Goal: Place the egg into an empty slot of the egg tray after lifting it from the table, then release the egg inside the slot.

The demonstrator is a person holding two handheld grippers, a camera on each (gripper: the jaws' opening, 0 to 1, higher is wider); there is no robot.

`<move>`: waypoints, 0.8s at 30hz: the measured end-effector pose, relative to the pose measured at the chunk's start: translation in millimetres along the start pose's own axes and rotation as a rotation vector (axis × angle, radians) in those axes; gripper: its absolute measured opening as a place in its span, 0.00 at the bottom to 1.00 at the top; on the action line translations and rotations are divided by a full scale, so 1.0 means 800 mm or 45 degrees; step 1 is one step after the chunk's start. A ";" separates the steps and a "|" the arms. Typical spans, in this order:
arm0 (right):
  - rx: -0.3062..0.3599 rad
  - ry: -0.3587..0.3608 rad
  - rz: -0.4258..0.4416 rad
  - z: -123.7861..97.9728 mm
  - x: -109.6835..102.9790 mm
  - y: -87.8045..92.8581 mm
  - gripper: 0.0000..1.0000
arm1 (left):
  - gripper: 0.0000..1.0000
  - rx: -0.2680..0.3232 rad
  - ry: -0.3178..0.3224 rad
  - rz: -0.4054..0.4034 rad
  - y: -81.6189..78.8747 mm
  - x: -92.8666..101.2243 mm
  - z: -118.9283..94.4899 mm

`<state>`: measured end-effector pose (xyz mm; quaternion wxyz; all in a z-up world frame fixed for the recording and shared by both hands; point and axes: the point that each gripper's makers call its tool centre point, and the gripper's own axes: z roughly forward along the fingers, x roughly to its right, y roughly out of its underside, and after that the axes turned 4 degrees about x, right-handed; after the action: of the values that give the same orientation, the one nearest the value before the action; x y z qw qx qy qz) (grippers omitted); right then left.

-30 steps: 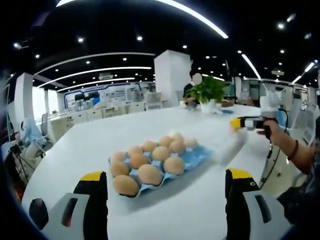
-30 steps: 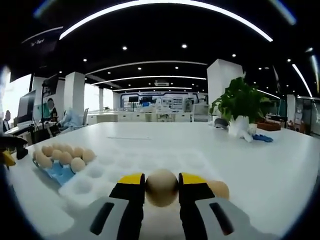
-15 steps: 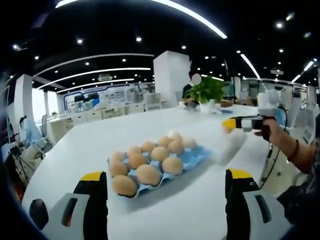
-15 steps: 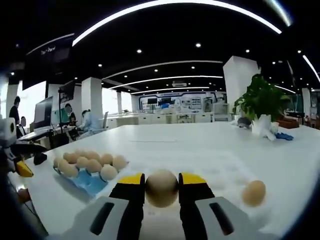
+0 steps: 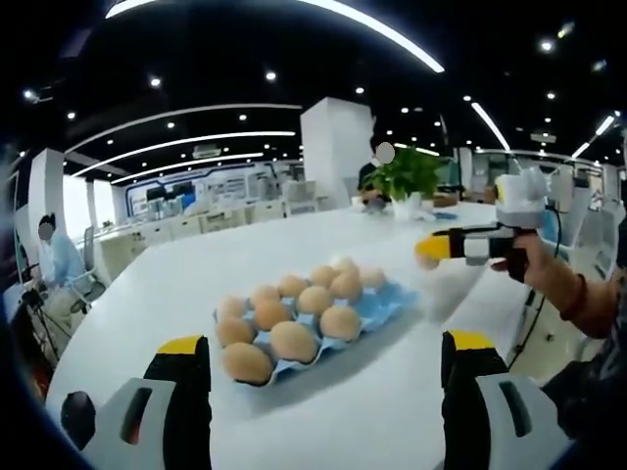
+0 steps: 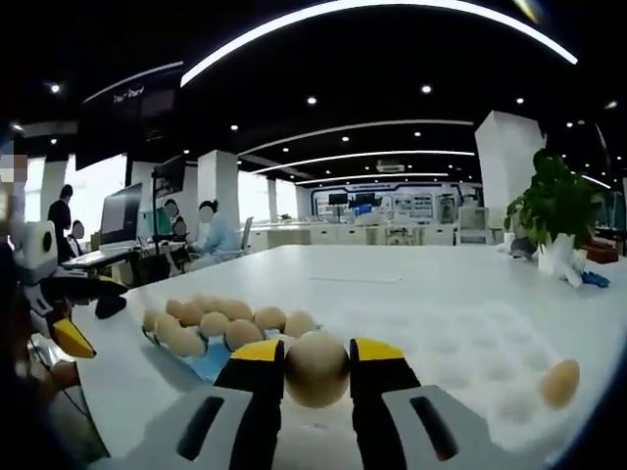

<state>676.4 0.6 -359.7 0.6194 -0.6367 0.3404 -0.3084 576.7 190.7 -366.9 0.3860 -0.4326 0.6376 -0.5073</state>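
My right gripper (image 6: 316, 354) is shut on a tan egg (image 6: 316, 370), held above the white table. Just past it to the left lies the blue egg tray (image 6: 212, 358) with several eggs in its slots. In the left gripper view the same blue egg tray (image 5: 388, 304) sits mid-table, and my left gripper (image 5: 325, 345) stands wide open in front of it, holding nothing. A hand carries the right gripper (image 5: 431, 251) in from the right, above the table beside the tray. The left gripper (image 6: 71, 335) shows at the far left edge.
A white moulded tray (image 6: 470, 338) with bare slots lies right of the blue one, and a loose egg (image 6: 560, 382) rests at its right end. A potted plant (image 5: 407, 176) stands at the table's far side. People sit at desks (image 6: 206, 235) beyond.
The right gripper has travelled left with the egg, from over the white tray toward the blue tray. The left gripper has stayed put and open.
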 end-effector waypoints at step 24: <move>0.005 -0.194 0.009 0.035 -0.077 0.004 0.27 | 1.00 0.001 -0.012 -0.001 0.001 -0.006 -0.004</move>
<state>663.4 67.3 -362.5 0.6458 -0.6560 0.2938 -0.2575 575.4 196.7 -366.9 0.3890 -0.4350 0.6354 -0.5058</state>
